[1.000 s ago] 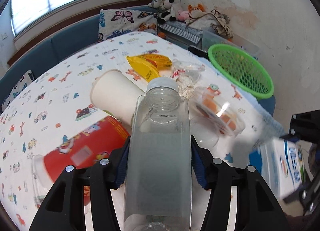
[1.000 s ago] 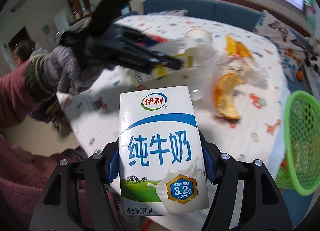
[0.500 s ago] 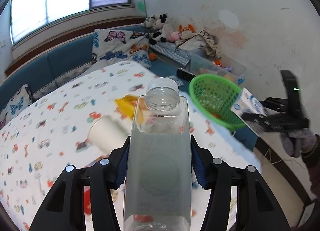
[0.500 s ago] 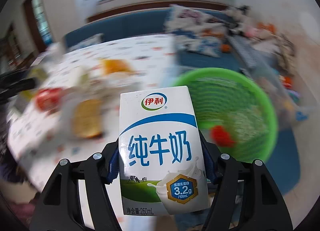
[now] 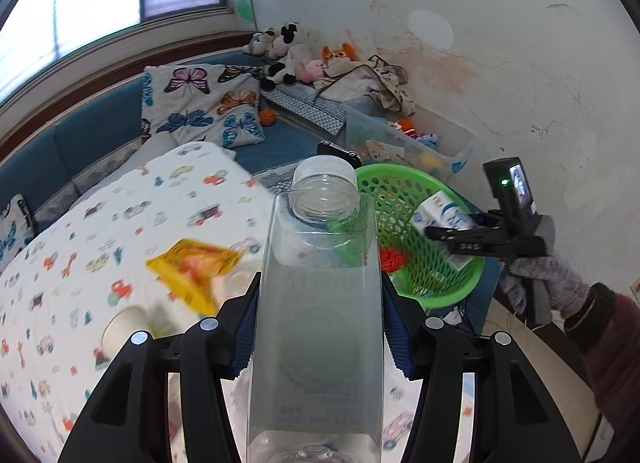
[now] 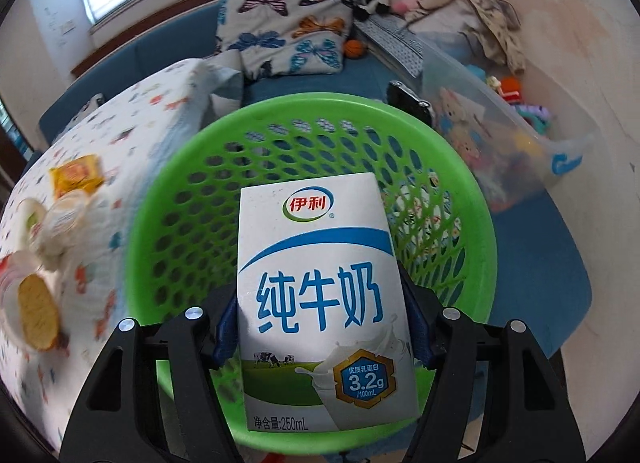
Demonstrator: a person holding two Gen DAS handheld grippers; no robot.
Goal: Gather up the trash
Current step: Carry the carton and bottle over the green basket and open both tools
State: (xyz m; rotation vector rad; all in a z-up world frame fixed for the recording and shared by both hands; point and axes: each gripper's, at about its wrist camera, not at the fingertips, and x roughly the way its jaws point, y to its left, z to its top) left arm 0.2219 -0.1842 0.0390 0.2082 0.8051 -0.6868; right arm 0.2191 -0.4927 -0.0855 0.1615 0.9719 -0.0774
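My left gripper is shut on a clear square plastic bottle with a white cap, held above the table. My right gripper is shut on a white and blue milk carton and holds it over the green mesh basket. In the left wrist view the basket lies to the right beyond the bottle, with the right gripper and carton above its far side. A red item lies inside the basket.
On the patterned tablecloth lie a yellow wrapper, a paper cup and, in the right wrist view, more litter. A clear toy bin, butterfly cushions and a blue sofa stand behind the basket.
Both grippers have lifted away from the table and swung toward the basket. The right gripper with the carton has moved from the table edge to over the basket.
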